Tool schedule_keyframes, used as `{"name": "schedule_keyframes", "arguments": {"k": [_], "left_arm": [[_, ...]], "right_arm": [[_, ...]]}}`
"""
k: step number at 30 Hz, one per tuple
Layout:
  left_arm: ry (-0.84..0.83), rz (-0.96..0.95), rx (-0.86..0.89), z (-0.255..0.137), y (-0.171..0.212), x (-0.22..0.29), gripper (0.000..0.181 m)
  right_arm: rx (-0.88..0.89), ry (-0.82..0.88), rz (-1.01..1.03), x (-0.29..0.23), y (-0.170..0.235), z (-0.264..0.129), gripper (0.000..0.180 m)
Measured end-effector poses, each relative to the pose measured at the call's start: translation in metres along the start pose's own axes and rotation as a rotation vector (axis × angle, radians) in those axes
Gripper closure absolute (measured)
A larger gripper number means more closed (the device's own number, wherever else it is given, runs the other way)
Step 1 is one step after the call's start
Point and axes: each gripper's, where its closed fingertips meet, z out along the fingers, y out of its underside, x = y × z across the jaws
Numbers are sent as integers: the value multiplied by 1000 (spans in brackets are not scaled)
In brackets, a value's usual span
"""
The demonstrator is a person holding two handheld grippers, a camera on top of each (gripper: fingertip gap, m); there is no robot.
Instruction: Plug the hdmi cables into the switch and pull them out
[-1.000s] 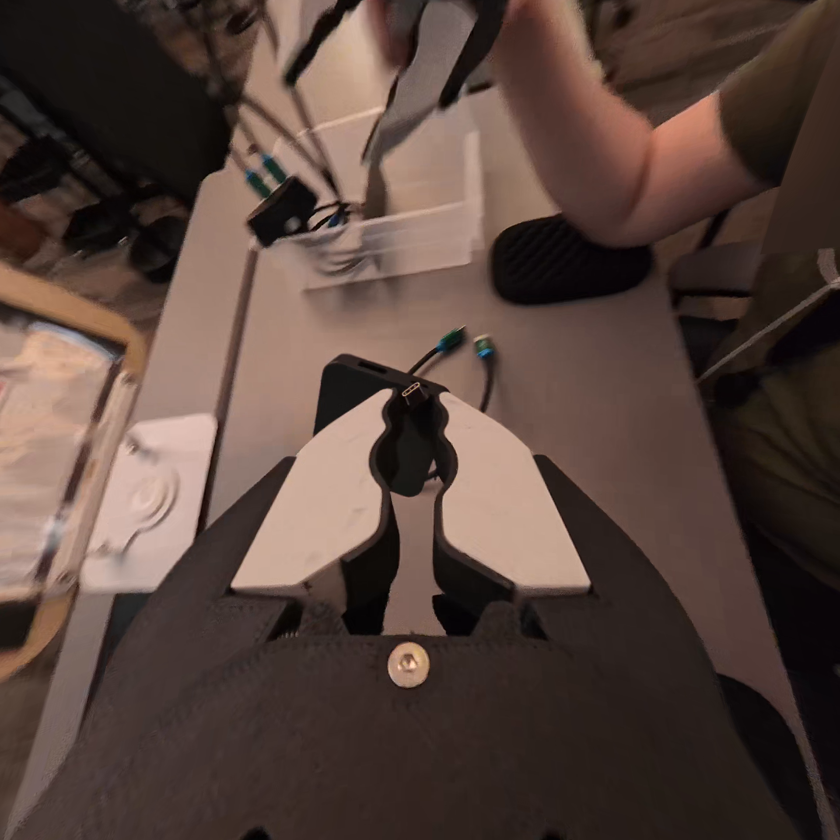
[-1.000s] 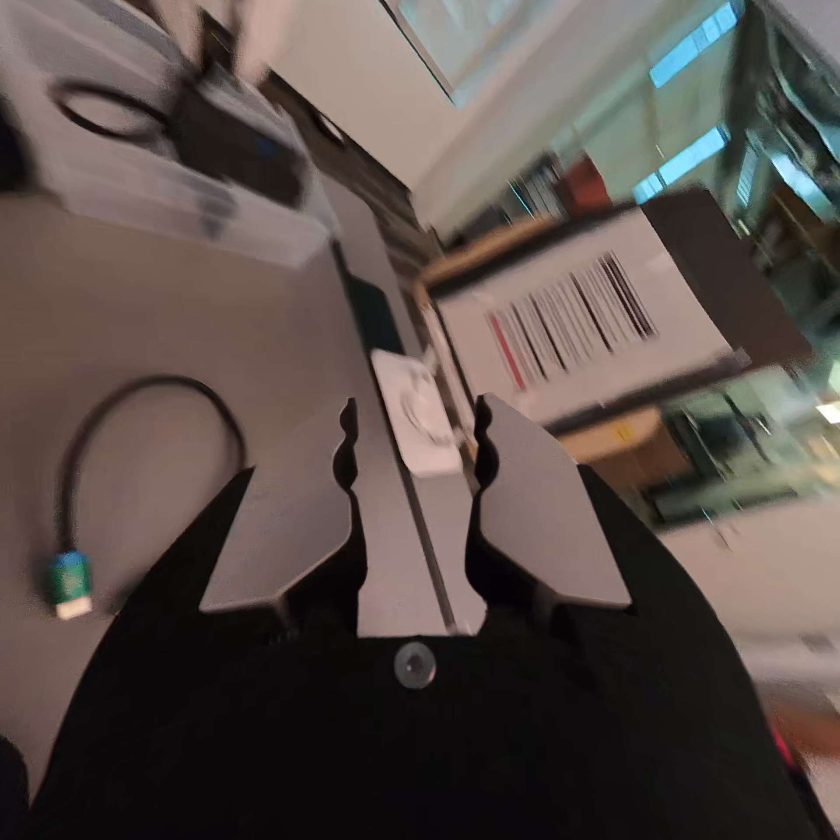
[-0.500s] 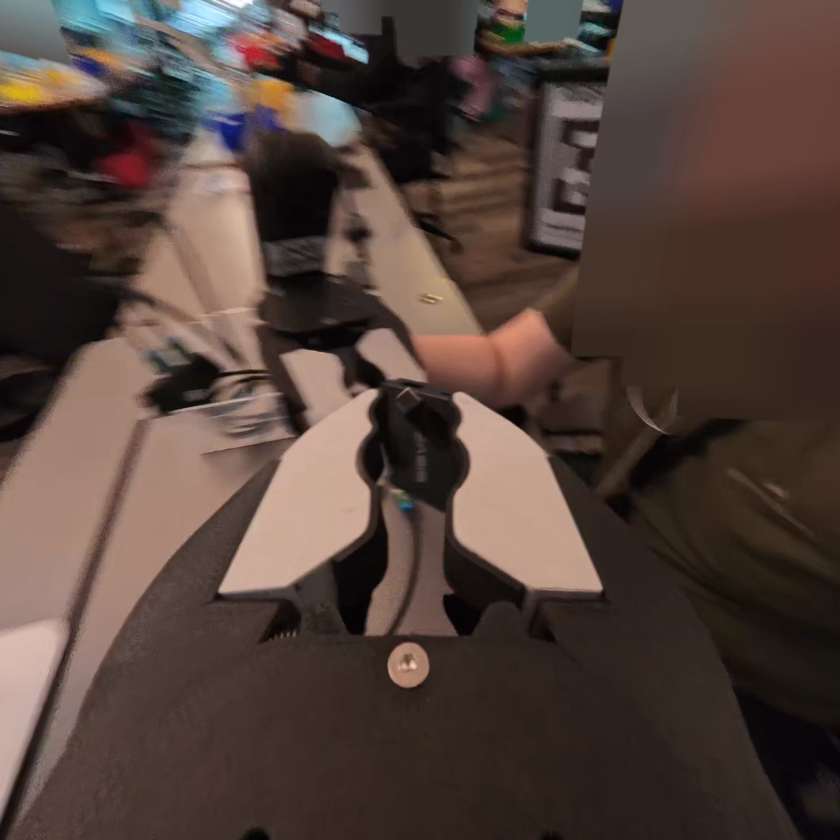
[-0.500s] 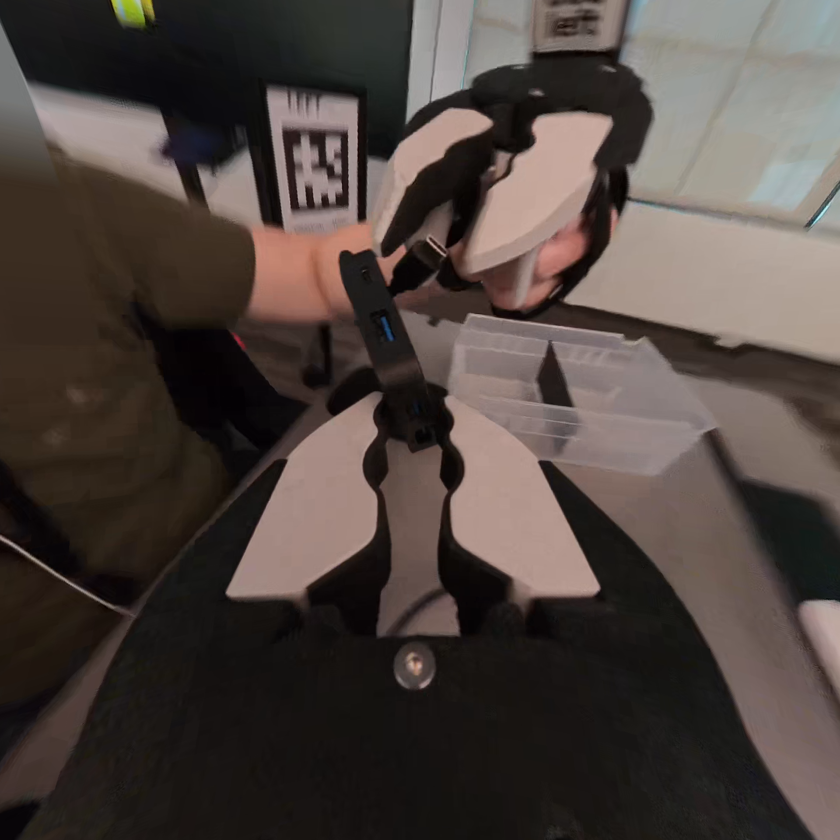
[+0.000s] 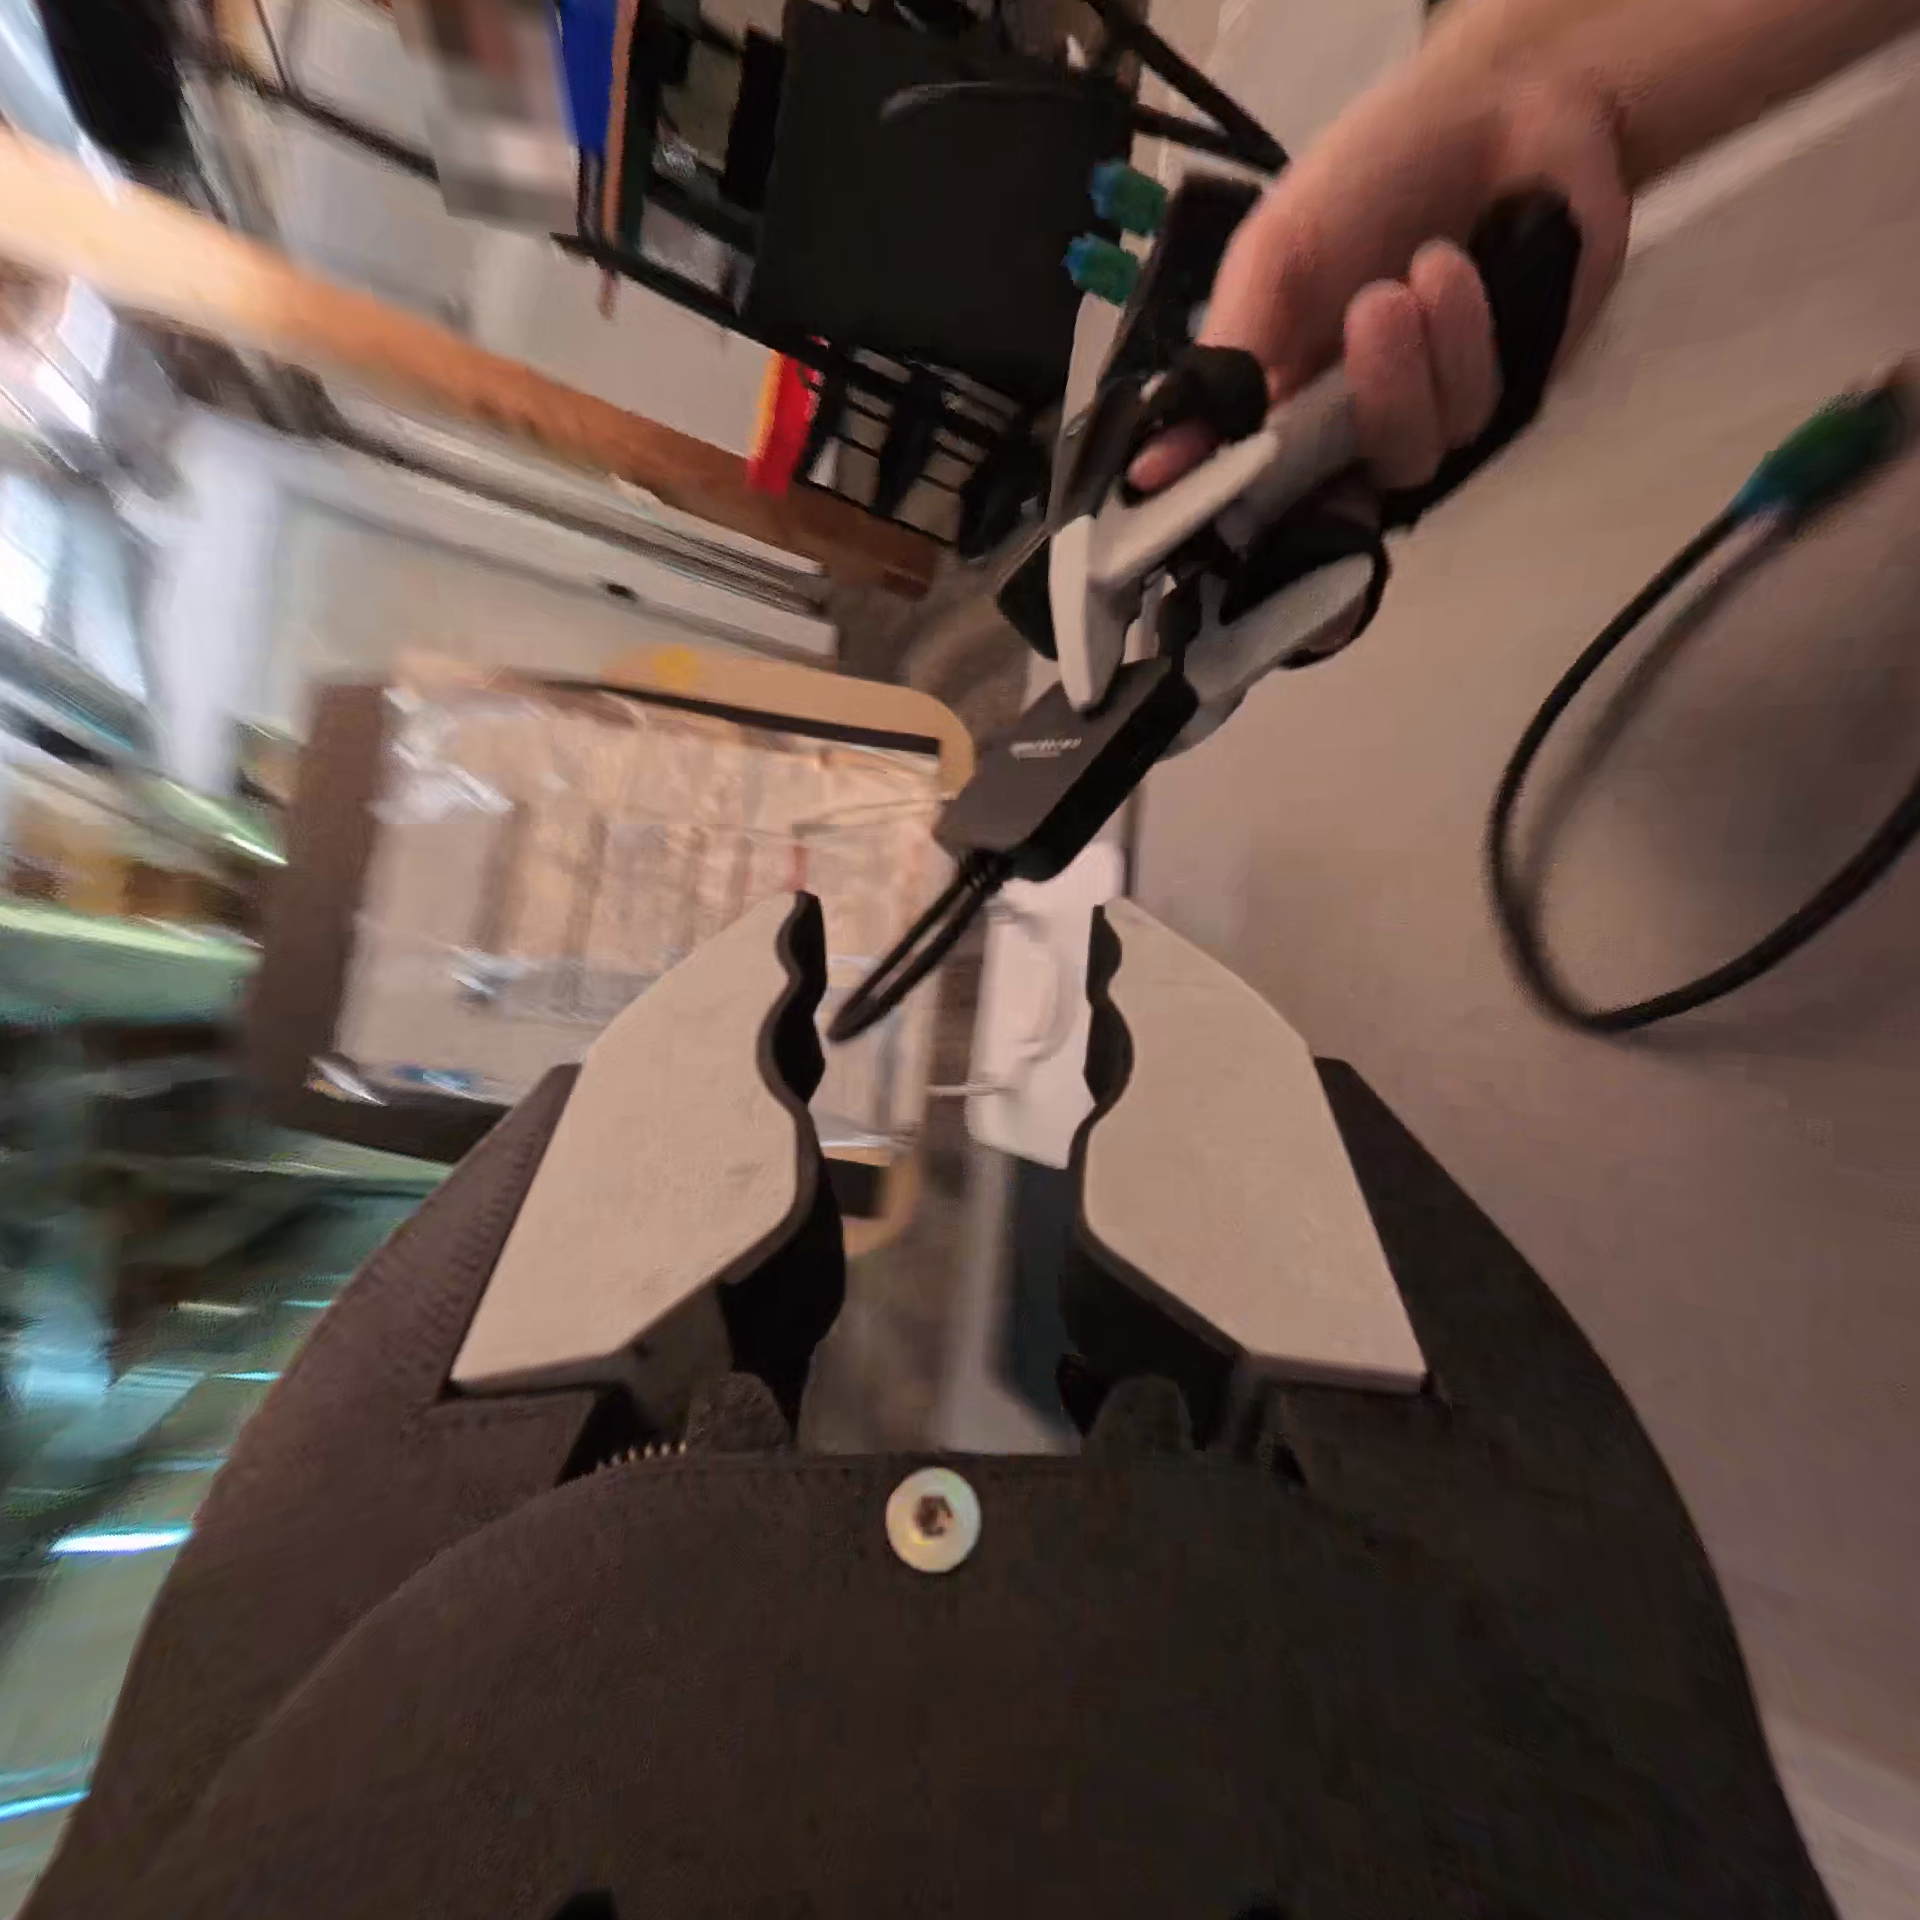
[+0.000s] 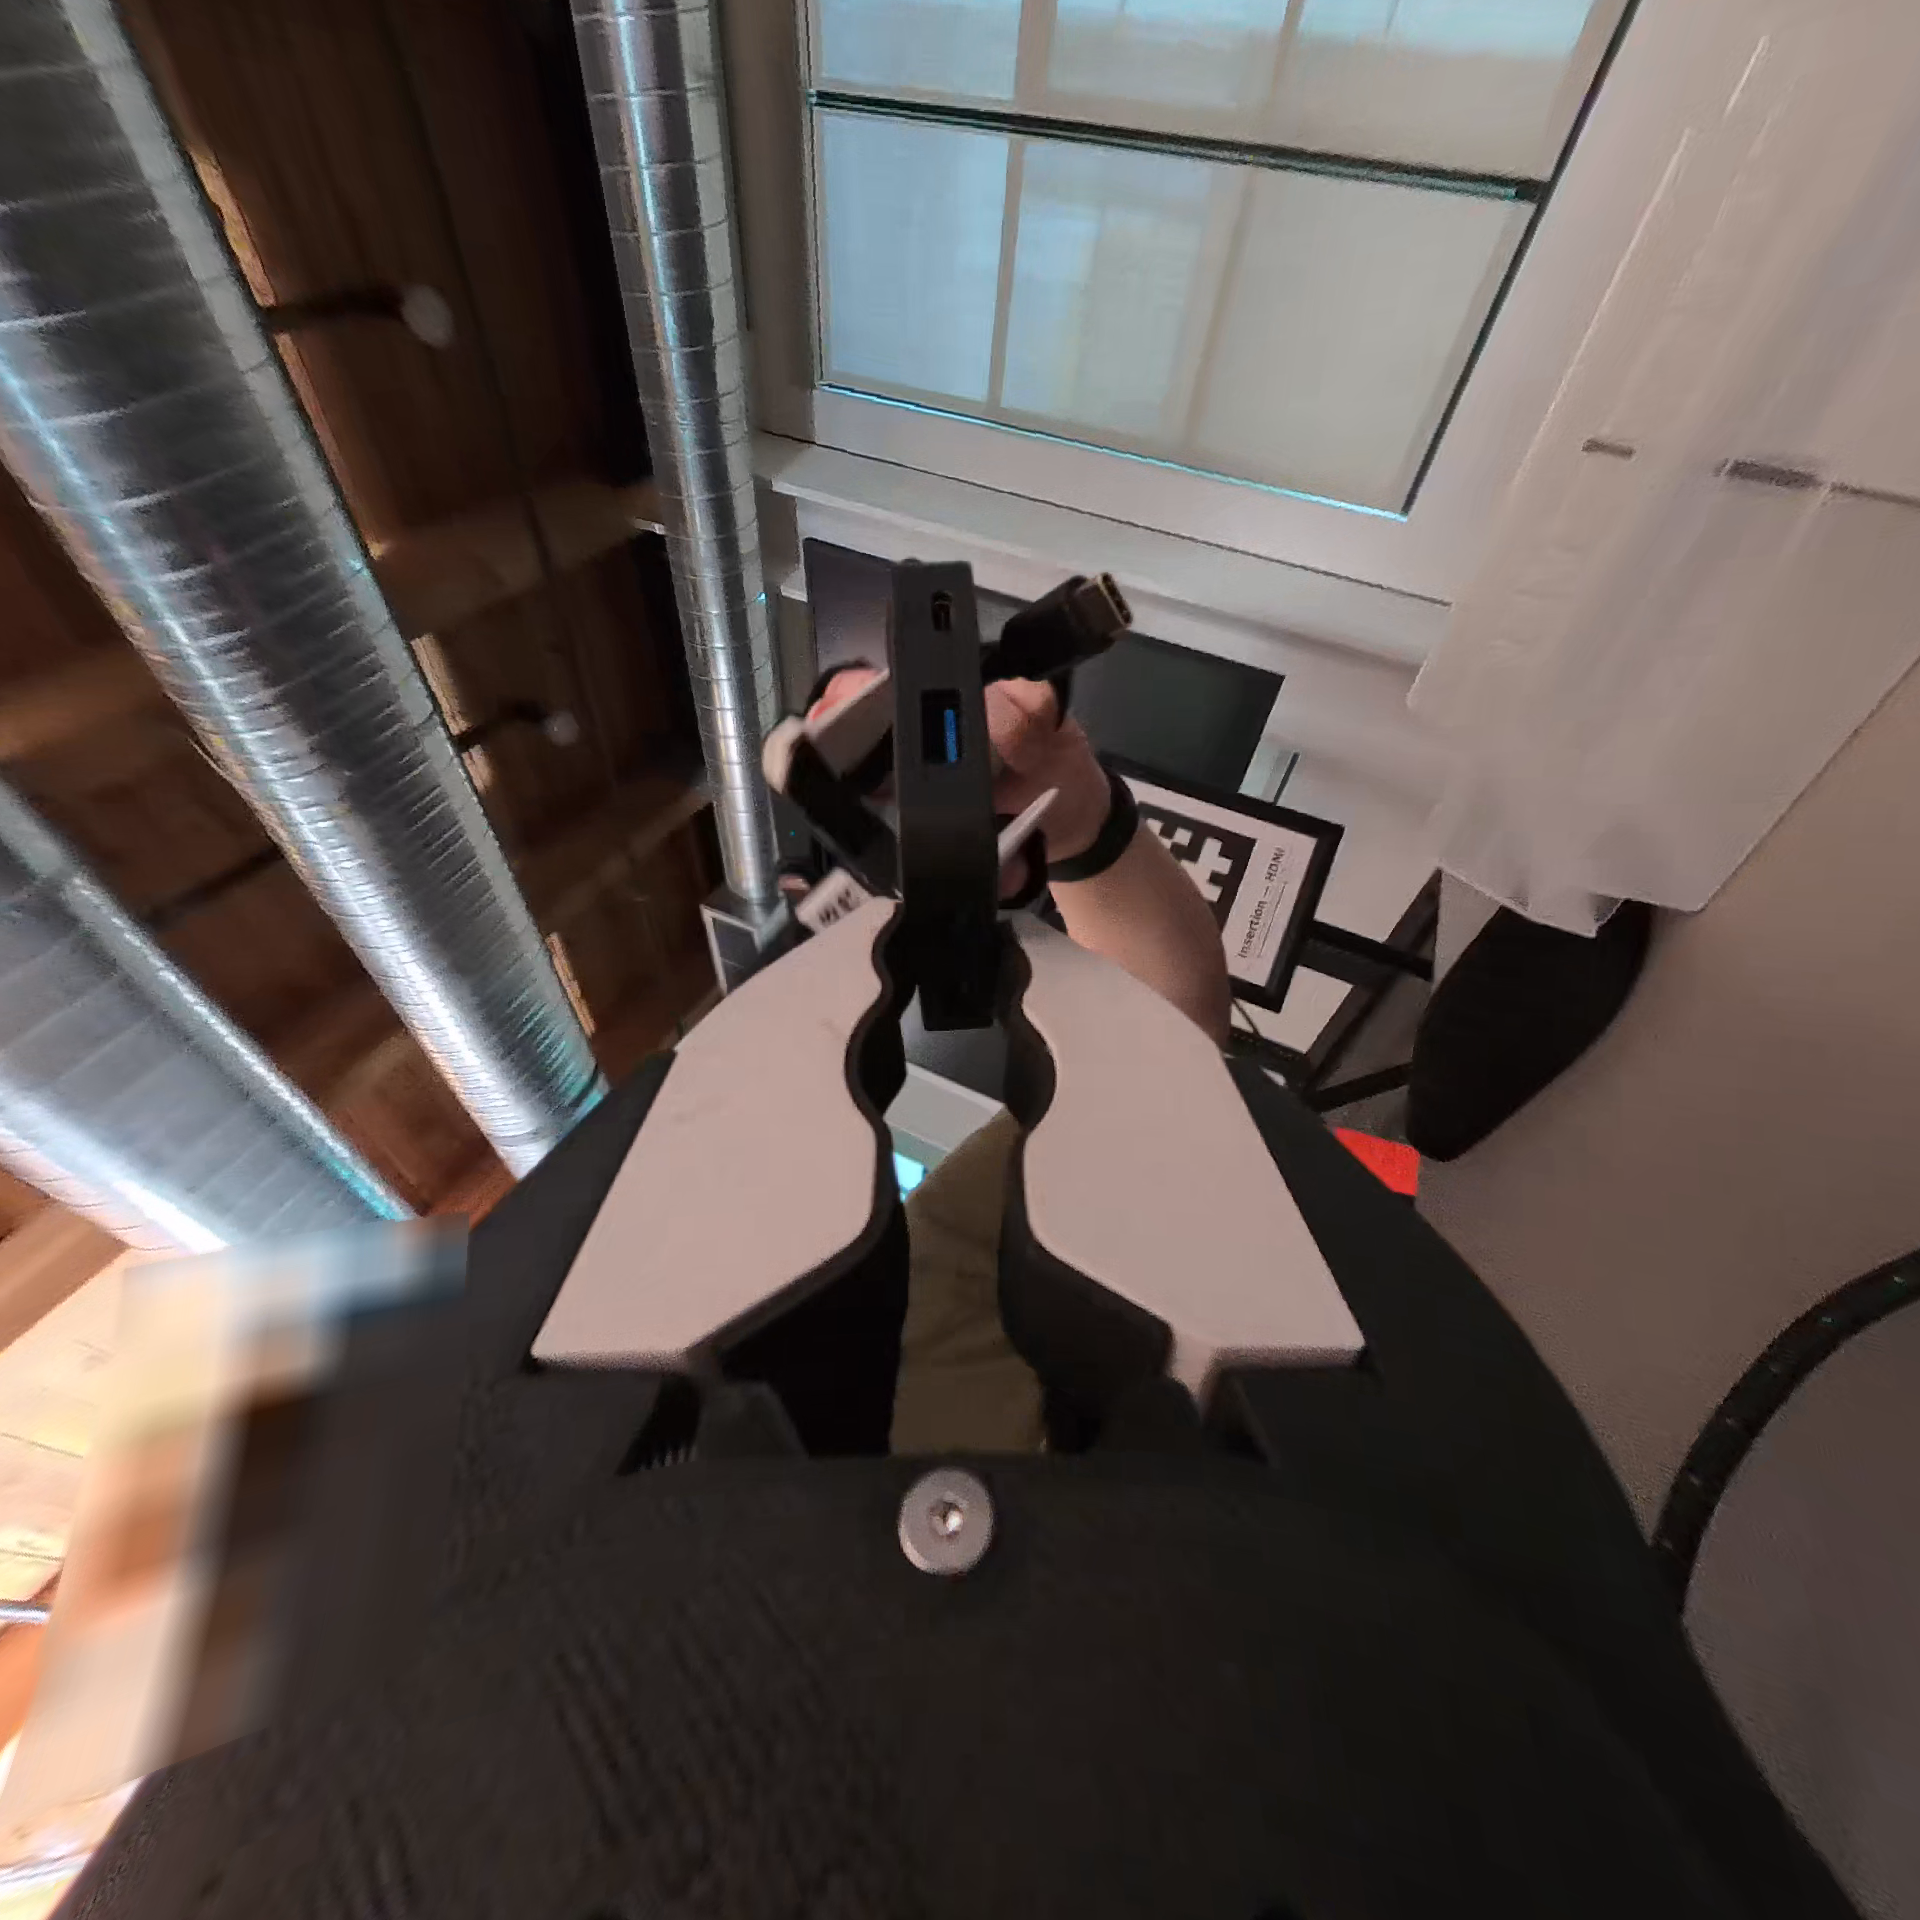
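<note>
My right gripper point(image 6: 951, 935) is shut on the lower end of the black switch point(image 6: 940, 810) and holds it upright in the air. The switch's short tail cable ends in a metal plug point(image 6: 1081, 613) that sticks out free. My left gripper point(image 5: 951, 966) is open and empty, its jaws wide apart. In the left wrist view, the right gripper point(image 5: 1143, 686), in a hand, holds the switch point(image 5: 1060, 779), whose tail point(image 5: 914, 966) hangs by my left finger. A black HDMI cable point(image 5: 1558, 831) with a green plug point(image 5: 1829, 436) lies looped on the table.
The grey table point(image 5: 1455, 1299) fills the right side of the left wrist view, with a white pad point(image 5: 1039, 997) at its edge. Blue and green plugs point(image 5: 1112, 234) show far back. A black wrist rest point(image 6: 1527, 1018) and a marker sign point(image 6: 1236, 883) are behind.
My left gripper has opened and let go of the switch's tail plug. My right gripper, open a second ago, stays shut on the switch. Both views have swung.
</note>
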Motion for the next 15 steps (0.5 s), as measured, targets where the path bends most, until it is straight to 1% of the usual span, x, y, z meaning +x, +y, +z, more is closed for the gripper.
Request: {"name": "schedule_keyframes", "arguments": {"k": [1,2,3,4,6,7,9,12,13,15], "left_arm": [[-27,131,-32,6,-1,7,132],[-33,211,-67,14,0,13,128],[-12,256,-98,21,3,21,122],[24,297,-124,28,7,29,121],[39,403,-166,40,17,36,122],[51,450,-172,44,21,41,126],[44,533,-174,52,25,46,142],[26,633,-176,60,28,51,161],[34,633,-177,61,29,54,167],[80,558,-215,62,35,63,167]], "right_arm": [[-4,-1,18,4,1,0,166],[-16,6,39,8,2,1,166],[-34,19,50,13,5,2,166],[-50,23,58,16,8,3,166],[-61,10,82,18,9,3,165],[-69,7,87,19,10,3,165],[-78,8,98,21,12,1,165],[-95,58,90,32,13,-2,166],[-93,74,84,35,12,-4,165],[-95,202,1,48,9,-10,158]]}}
